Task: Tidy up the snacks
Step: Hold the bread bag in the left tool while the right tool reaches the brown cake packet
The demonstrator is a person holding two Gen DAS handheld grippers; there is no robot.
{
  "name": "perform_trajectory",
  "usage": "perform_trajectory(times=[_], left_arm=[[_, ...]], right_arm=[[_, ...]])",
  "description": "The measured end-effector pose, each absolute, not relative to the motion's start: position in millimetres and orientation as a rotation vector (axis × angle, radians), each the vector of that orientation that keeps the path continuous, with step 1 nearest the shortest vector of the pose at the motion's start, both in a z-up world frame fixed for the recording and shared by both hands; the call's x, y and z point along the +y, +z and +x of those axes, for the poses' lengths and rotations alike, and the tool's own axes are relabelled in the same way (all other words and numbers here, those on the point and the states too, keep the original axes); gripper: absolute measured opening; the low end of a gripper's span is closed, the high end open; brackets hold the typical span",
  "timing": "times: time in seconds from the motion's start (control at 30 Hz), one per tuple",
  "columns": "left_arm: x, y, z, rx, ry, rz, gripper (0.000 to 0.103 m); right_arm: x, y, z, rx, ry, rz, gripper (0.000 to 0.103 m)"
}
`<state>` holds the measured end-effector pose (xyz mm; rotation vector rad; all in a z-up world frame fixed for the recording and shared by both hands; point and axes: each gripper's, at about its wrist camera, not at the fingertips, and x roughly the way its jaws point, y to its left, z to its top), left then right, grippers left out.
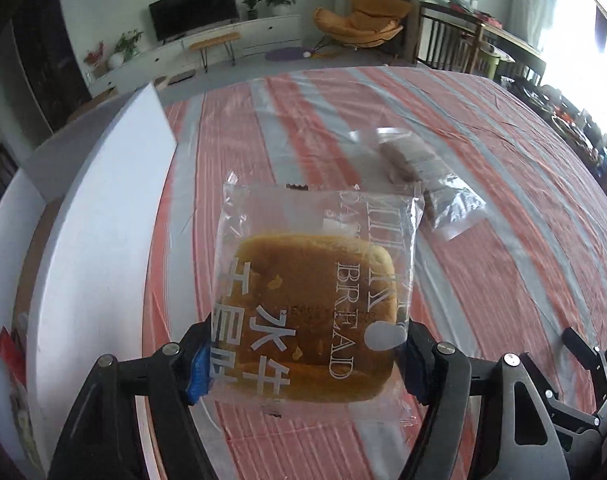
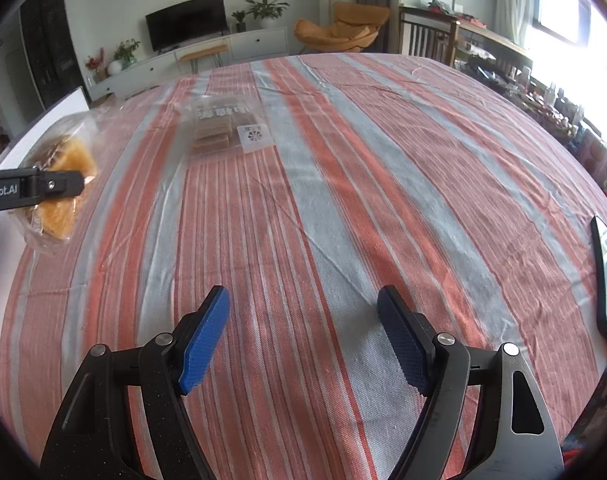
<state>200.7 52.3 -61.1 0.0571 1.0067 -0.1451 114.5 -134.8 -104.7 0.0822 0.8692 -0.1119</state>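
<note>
Bread packet (image 1: 315,300) in left hand-held gripper (image 1: 303,360), seemingly airborne.

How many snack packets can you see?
2. The bread packet is held between the left gripper fingers; the biscuit packet lies on the striped tablecloth. The white box may hide more.

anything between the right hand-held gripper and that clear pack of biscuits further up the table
Nothing visible. The right hand-held gripper is open and empty, and only bare striped tablecloth lies between it and the biscuit pack. The bread packet in the left hand-held gripper hangs off to the left, clear of that path.
</note>
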Motion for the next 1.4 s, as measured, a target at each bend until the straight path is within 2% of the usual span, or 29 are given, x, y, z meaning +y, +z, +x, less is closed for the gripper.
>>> perform_trajectory(times=[0.13,0.27,0.37,0.4,0.5,1.4], left_arm=[[63.9,-82.2,196.2,1.031,-0.16,-0.014,0.082],[50.0,-94.7,193.5,1.011,-0.156,0.05,0.089],[48.1,-103.7,200.4,1.006,-0.139,0.061,0.09],[51.2,-106.4,204.5,1.005,-0.133,0.039,0.096],[60.5,-108.2,208.5,0.969,-0.085,-0.013,0.102],[56.4,-111.1,207.4,0.95,-0.065,0.002,0.103]], right_arm=[[-133.5,-104.9,114.1,0.868,-0.112,0.082,0.079],[-134.7,-105.0,114.0,0.866,-0.11,0.088,0.079],[-134.7,-105.1,113.6,0.869,-0.114,0.078,0.08],[-134.4,-105.3,113.6,0.87,-0.114,0.076,0.08],[-134.7,-105.2,113.2,0.869,-0.114,0.076,0.08],[-130.9,-106.5,114.1,0.879,-0.113,0.054,0.083]])
